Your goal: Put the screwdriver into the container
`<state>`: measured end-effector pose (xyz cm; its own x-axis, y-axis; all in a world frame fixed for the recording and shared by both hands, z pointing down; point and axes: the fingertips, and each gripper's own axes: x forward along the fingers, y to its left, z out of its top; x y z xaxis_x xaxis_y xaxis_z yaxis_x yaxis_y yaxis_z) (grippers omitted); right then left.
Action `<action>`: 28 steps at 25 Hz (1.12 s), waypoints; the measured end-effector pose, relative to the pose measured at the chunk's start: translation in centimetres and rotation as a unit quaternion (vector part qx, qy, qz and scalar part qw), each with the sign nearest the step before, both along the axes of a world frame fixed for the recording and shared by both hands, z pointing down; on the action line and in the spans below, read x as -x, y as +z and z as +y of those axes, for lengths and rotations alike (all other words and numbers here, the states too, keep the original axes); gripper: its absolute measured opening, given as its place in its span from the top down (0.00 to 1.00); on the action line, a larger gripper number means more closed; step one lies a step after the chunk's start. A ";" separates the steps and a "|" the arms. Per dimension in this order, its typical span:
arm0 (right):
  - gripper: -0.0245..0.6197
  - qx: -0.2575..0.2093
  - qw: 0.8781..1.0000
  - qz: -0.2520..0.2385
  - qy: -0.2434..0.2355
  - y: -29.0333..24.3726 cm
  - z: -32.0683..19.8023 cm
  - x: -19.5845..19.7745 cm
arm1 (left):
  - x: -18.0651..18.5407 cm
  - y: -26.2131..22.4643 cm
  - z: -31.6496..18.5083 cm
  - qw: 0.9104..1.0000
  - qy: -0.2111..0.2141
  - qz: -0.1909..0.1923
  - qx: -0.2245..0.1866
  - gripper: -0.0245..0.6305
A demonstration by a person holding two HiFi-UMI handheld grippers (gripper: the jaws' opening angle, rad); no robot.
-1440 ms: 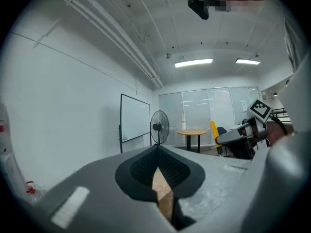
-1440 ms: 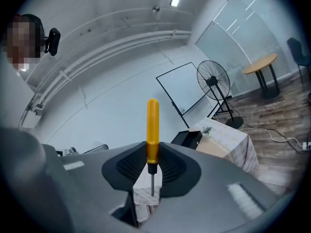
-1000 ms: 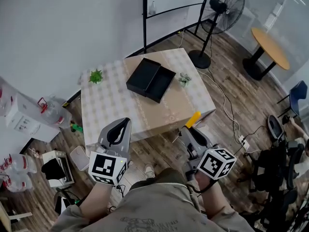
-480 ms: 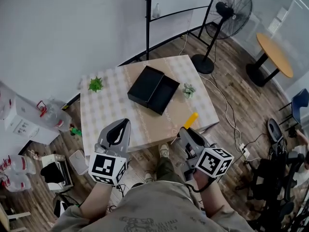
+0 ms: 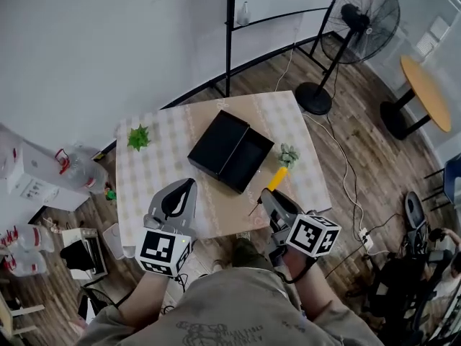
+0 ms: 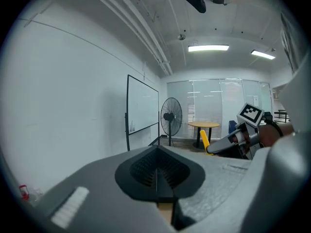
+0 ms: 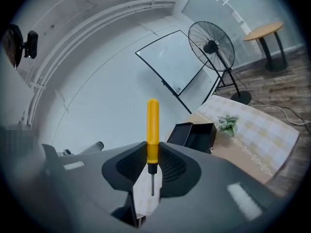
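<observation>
Two claws. Right claw (image 7: pixel 151 176) clamped on screwdriver (image 7: pixel 152 125), handle poking beyond tips; left claw (image 6: pixel 156 171) together, empty. Container (image 7: pixel 199 142) ahead, open, on desk (image 7: pixel 252 142). Risk: narrow pinch, so screwdriver may pivot and miss.

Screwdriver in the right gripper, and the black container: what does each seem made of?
On the screwdriver, the handle looks like smooth yellow plastic, evenly coloured; the thin dark shaft looks like metal. The container is matte black with flat, sharp-edged walls: probably card or plastic, which one the views leave open.
</observation>
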<state>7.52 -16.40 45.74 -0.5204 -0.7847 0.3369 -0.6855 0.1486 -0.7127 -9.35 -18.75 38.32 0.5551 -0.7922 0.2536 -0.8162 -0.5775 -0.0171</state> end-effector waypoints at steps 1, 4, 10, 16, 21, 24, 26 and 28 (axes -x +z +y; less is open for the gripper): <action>0.81 0.007 1.000 -0.007 -0.003 0.4 -1.1 -0.2 | -0.3 0.3 -0.8 1.000 -0.004 -0.003 0.005 0.96; 0.81 0.031 0.999 -0.026 -0.015 1.8 -4.2 -0.4 | -1.0 1.4 -3.3 1.000 -0.017 -0.013 0.020 0.96; 0.81 0.110 0.992 -0.052 -0.017 7.4 -9.4 -0.4 | -2.5 4.0 -7.6 0.998 -0.037 -0.030 0.049 0.96; 0.81 0.203 0.976 -0.078 -0.015 14.1 -12.6 0.2 | -3.5 7.4 -10.7 0.993 -0.054 -0.054 0.091 0.96; 0.81 0.263 0.961 -0.089 0.008 18.0 -14.0 0.5 | -3.4 9.3 -12.0 0.989 -0.071 -0.066 0.115 0.96; 0.81 0.288 0.954 -0.086 0.011 19.8 -14.9 1.0 | -3.2 10.0 -12.7 0.986 -0.079 -0.074 0.126 0.96; 0.81 0.302 0.950 -0.077 0.014 20.9 -15.2 1.2 | -3.2 10.2 -12.9 0.985 -0.080 -0.079 0.128 0.96; 0.81 0.316 0.947 -0.062 0.017 21.9 -15.4 1.2 | -3.4 10.6 -13.0 0.984 -0.079 -0.081 0.136 0.96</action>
